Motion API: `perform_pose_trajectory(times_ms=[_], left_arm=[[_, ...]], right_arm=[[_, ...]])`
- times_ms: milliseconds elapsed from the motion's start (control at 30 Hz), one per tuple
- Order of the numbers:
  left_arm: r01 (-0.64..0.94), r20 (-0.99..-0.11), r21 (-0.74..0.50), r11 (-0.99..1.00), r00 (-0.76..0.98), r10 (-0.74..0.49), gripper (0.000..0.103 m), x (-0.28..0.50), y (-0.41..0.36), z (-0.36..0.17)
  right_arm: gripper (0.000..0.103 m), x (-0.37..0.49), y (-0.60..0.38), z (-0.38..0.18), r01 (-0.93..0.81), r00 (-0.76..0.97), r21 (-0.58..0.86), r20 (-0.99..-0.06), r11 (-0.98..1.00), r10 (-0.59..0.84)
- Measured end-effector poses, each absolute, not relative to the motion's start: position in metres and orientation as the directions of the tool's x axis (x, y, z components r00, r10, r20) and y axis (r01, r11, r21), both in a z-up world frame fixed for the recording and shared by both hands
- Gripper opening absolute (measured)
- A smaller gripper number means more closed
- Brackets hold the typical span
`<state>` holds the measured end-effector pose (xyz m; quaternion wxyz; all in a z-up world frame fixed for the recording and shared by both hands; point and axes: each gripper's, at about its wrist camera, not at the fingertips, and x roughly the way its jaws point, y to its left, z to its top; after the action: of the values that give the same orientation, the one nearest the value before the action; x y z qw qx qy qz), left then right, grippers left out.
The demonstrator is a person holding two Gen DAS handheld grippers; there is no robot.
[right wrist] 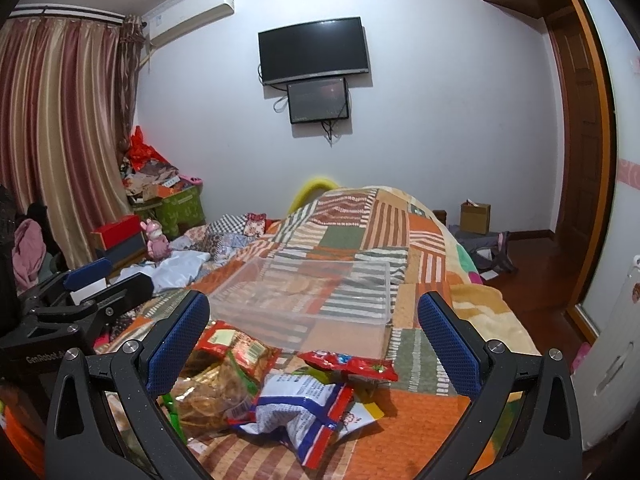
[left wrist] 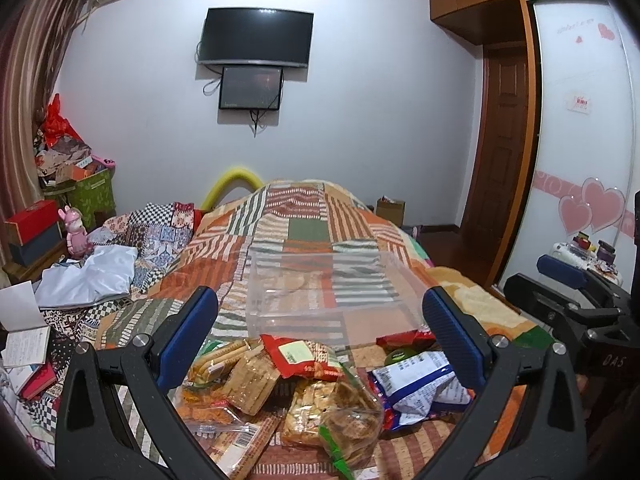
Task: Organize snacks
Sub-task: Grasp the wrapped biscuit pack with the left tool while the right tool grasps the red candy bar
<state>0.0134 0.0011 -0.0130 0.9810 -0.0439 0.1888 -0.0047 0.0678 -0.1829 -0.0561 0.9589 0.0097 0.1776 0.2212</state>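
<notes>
Hovering above the bed, the left gripper has its jaws spread wide and holds nothing; the right gripper is likewise spread and empty. The snack packets lie heaped on the patchwork blanket directly below both tools, near the bed's near end. A blue-and-white packet sits at the heap's right side, a red packet just beyond it. The clear plastic box stands upright just past the heap, its near wall close to the packets. Bare blanket lies beyond the box. The bed's right edge drops to open floor before the door.
</notes>
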Motion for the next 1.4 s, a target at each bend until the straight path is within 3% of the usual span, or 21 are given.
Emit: perform_pose_trajectory(times_ms=[700, 833, 1400], left_arm=[[-0.071, -0.651, -0.096, 0.993, 0.759, -0.009, 0.103, 0.083, 0.063, -0.091], [-0.054, -0.677, -0.083, 0.995, 0.736, -0.016, 0.088, 0.085, 0.06, -0.1], [-0.008, -0.61, -0.071, 0.997, 0.792, -0.037, 0.069, 0.063, 0.052, -0.088]], right_arm=[[0.103, 0.133, -0.192, -0.119, -0.366, 0.736, 0.062, -0.592, 0.929, 0.33], [0.103, 0.145, -0.189, -0.13, -0.361, 0.71, 0.076, -0.624, 0.93, 0.327], [0.103, 0.154, -0.164, -0.14, -0.403, 0.647, 0.125, -0.662, 0.907, 0.379]])
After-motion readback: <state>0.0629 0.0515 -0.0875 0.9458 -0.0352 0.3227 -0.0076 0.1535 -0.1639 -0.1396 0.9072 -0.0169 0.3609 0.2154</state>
